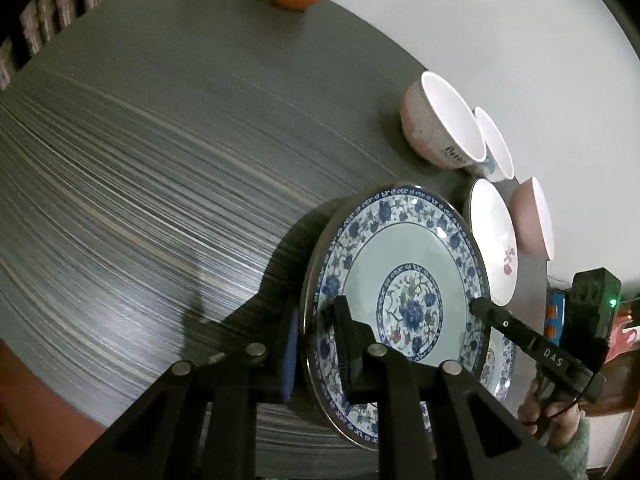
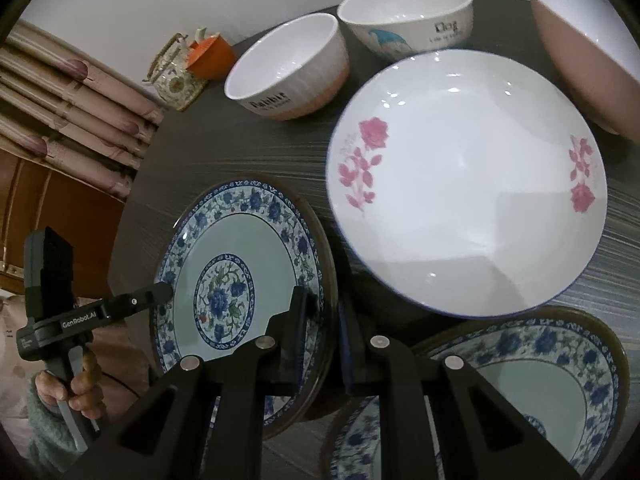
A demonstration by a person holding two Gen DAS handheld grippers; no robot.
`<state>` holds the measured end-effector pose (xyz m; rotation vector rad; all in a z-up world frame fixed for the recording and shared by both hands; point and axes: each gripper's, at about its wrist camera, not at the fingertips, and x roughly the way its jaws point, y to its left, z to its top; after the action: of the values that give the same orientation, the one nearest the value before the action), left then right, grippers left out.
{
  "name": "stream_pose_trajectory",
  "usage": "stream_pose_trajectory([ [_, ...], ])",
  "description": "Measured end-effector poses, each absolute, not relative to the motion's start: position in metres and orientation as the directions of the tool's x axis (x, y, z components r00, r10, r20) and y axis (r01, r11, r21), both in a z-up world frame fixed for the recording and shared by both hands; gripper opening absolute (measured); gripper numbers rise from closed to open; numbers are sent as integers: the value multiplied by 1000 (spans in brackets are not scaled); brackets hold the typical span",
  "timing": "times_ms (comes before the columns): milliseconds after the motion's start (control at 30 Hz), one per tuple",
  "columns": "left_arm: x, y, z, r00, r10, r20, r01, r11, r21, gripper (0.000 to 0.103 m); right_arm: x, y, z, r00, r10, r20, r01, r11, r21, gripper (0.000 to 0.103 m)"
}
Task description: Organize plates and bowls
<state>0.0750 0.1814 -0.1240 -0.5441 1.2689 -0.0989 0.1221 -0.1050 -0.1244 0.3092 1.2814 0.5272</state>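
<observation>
The blue-patterned plate (image 2: 240, 276) is being held tilted above the bench (image 1: 160, 160), just beside the rose plate (image 2: 464, 184). The left gripper (image 2: 170, 290) and right gripper (image 2: 320, 304) are both clenching their fingers on its opposite rims.

"GenRobot.AI" is printed on the left claw (image 2: 166, 292) at nine o'clock; "DAS" on the right claw (image 1: 478, 306); "Dog" on a white bowl (image 2: 408, 16) at twelve; the neighbouring bowl (image 2: 288, 68) carries blurred lettering.

Dim indoor light, fisheye-warped edges, glare on glaze.
</observation>
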Motion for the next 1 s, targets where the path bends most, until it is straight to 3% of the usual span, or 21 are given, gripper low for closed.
stream_pose_trajectory([
  [333,70,198,-109,350,-305,-886,-224,891,-396,17,100,-87,-107,226,540,-811,-224,839,496,15],
  [1000,68,233,-122,355,-252,-900,-294,884,-363,17,79,-45,-127,187,552,-812,-245,827,506,16],
])
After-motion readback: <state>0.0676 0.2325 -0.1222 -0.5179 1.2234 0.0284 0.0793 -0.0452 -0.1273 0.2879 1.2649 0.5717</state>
